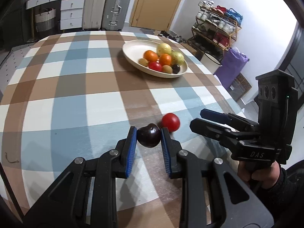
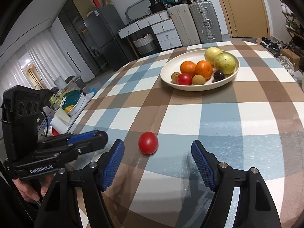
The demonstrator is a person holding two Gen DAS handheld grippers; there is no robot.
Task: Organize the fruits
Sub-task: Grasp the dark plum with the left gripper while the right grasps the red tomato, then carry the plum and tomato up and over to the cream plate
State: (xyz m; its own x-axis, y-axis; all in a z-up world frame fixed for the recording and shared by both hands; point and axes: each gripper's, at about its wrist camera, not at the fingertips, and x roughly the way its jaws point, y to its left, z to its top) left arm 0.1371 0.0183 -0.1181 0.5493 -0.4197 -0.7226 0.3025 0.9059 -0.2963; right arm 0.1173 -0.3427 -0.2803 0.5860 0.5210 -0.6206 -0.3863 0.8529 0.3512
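Nearest, a glossy dark plum [image 1: 148, 138] is clamped between the left gripper's [image 1: 148, 138] ribbed blue pads. The right gripper [image 2: 157, 152] is held open, empty. Just beyond, a smooth red tomato [image 2: 148, 142] lies on the checked tablecloth [image 2: 237, 114]. Far right, an oval cream plate [image 2: 190, 87] holds round fruits.

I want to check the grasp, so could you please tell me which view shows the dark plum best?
The left wrist view: the dark plum sits pinched in the left gripper, fully visible. The right wrist view shows only a sliver of it past the fingers.
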